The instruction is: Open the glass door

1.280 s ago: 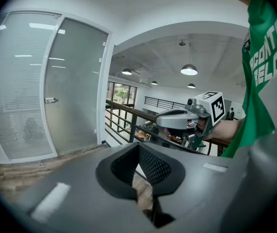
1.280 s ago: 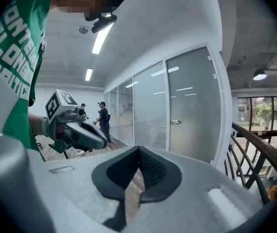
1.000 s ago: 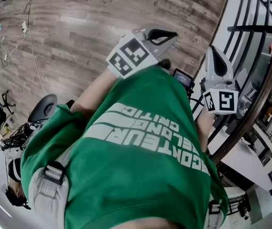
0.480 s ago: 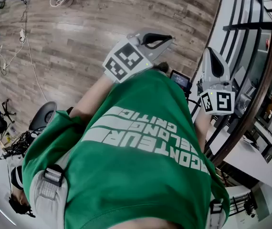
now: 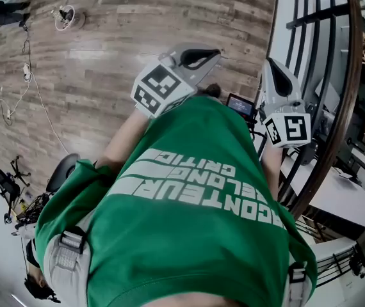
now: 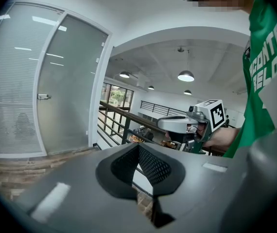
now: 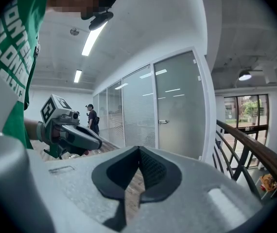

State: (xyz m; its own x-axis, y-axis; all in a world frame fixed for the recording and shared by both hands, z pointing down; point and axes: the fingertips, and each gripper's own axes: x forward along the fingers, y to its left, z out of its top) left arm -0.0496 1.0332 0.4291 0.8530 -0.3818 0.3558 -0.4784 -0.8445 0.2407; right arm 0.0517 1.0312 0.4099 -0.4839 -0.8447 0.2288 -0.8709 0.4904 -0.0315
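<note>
Door (image 7: 180,106) stands well ahead, handle (image 7: 164,122) on its left edge; I see my right gripper (image 7: 138,169) aimed nearly straight at it, left gripper (image 6: 138,165) pointing off to its right, both closed and empty.

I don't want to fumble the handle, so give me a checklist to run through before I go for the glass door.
1. Right tool empty: ok, jaws together on nothing.
2. Left tool empty: ok, jaws together on nothing.
3. Door handle in sight on the glass door: ok.
4. A tool at the handle: not ok, both are far short of it.
5. Railing apart from the right tool: ok.
6. Door unlocked: cannot tell.
</note>
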